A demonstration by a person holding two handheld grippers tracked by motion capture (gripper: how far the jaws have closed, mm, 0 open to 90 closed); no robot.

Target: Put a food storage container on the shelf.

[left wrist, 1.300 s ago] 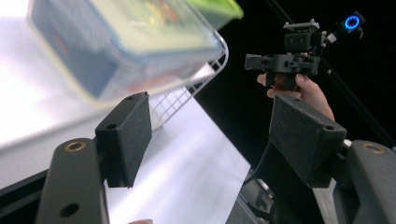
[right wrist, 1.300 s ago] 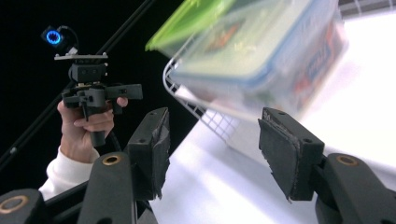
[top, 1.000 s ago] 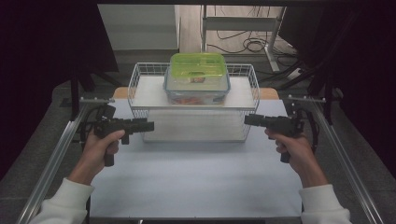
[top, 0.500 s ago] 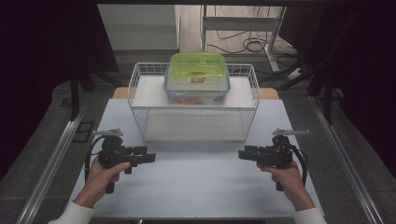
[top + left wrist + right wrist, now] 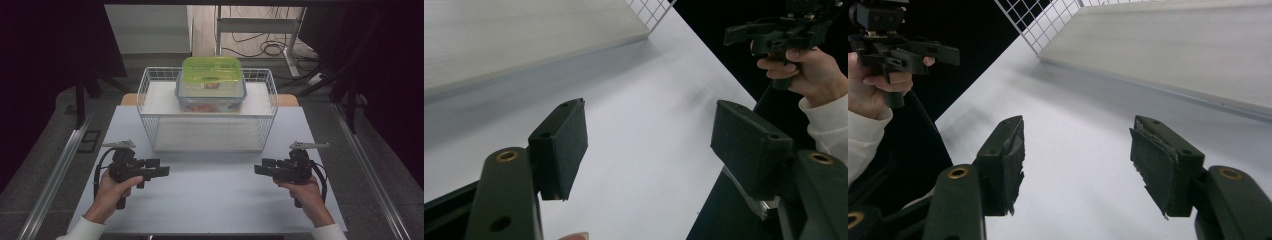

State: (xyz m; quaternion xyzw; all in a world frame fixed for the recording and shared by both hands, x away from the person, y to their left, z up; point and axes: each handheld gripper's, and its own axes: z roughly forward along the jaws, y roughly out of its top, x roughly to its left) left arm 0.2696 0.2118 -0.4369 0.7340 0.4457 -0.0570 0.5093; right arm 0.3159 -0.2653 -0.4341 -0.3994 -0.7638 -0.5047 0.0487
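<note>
1. The box [image 5: 211, 85], clear with a green lid, sits at the far end of the wire basket [image 5: 150, 107], raised on a pale board, so its lid is level with the rim and easy to reach from above.
2. Something orange shows through the box wall; what it is I cannot tell.
3. The basket stands on the far half of the table [image 5: 210, 195], leaving the near half bare for the hands.
4. Left gripper [image 5: 162, 171] hovers low over the near table, jaws wide apart, holding nothing.
5. Right gripper [image 5: 260, 169] mirrors it, jaws just as wide and empty.
6. Both point inward at each other, well short of the basket — a ready stance, I judge.
</note>
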